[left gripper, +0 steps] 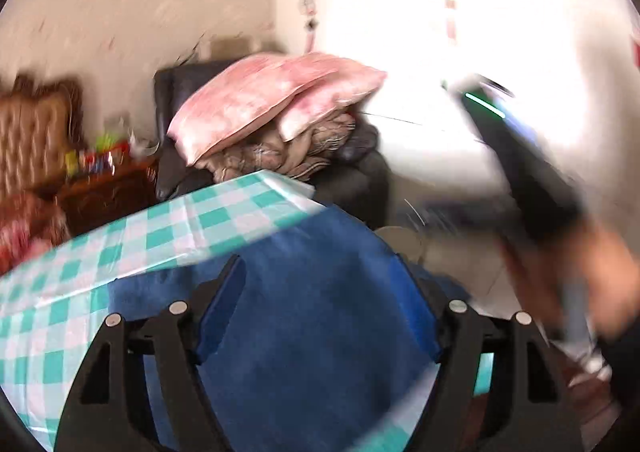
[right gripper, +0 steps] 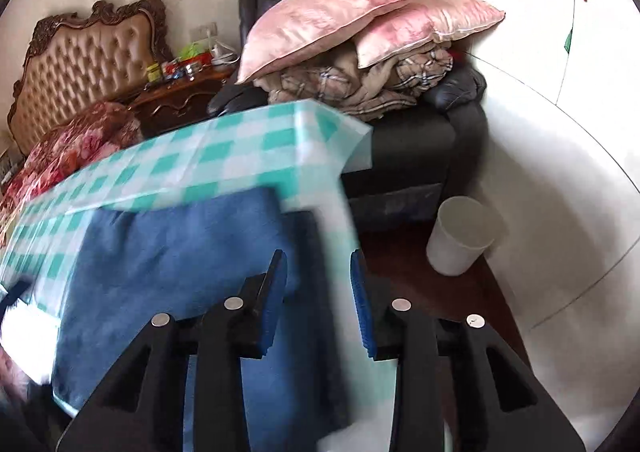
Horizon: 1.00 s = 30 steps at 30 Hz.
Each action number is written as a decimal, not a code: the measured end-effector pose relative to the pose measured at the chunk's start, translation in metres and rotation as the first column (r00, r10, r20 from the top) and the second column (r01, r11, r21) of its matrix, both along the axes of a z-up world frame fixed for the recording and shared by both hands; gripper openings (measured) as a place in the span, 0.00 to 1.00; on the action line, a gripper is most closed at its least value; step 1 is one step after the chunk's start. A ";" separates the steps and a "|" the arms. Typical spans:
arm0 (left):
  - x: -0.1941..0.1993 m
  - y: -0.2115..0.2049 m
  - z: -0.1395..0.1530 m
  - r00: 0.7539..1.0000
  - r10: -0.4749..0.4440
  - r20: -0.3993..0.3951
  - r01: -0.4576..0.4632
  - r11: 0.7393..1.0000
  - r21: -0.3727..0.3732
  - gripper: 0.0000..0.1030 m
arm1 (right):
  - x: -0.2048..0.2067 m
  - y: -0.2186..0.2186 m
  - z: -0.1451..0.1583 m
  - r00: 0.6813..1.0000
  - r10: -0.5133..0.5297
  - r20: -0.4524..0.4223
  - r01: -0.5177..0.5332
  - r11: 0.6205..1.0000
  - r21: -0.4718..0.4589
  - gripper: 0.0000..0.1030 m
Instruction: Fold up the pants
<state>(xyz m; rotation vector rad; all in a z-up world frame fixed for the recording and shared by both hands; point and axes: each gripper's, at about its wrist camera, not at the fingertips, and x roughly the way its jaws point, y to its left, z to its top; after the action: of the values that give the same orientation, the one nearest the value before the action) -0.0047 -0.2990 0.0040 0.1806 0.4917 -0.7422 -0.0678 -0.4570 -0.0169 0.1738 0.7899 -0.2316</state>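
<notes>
Blue pants (right gripper: 168, 252) lie folded on the checked tabletop (right gripper: 224, 155), left gripper (left gripper: 320, 312) and right gripper (right gripper: 320, 292) both open and empty above its 3 o'clock edge, apparently released.

Blue pants (right gripper: 172, 252); teal-white checked tablecloth (right gripper: 224, 159); pink pillows (right gripper: 340, 7); black armchair (right gripper: 412, 147); tan tufted headboard (right gripper: 88, 63).

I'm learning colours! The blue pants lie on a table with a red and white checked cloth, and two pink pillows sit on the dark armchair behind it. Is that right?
Almost. The checked tablecloth is teal and white, not red and white, as the right wrist view shows. The rest holds: the blue pants lie on it, and two pink pillows sit piled on the dark armchair behind.
</notes>
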 end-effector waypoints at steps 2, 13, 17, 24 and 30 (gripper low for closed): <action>0.044 -0.018 0.001 0.995 -0.052 -0.080 0.051 0.999 -0.011 0.41 | -0.006 0.018 -0.006 1.000 -0.007 -0.004 0.006 1.000 -0.022 0.29; 0.138 -0.112 -0.063 0.944 -0.134 -0.302 0.203 0.956 0.210 0.14 | -0.003 0.030 -0.052 0.990 -0.068 -0.126 0.063 0.997 -0.040 0.29; 0.141 -0.101 -0.057 0.924 -0.126 -0.360 0.189 0.971 0.145 0.13 | 0.000 0.033 -0.054 0.989 -0.072 -0.130 0.064 0.996 -0.062 0.29; 0.134 -0.068 -0.064 0.910 -0.084 -0.406 0.139 0.985 0.107 0.17 | -0.001 0.035 -0.053 0.989 -0.080 -0.125 0.073 0.996 -0.056 0.30; 0.129 -0.053 -0.065 0.915 -0.040 -0.402 0.080 0.993 0.084 0.31 | -0.001 0.035 -0.053 0.989 -0.074 -0.127 0.068 0.996 -0.056 0.30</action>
<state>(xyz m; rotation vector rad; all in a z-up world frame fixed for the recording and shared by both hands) 0.1241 -0.3516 -0.0606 0.1365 0.9185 -0.8191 -0.0693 -0.4221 -0.0701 0.1391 0.9059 -0.3331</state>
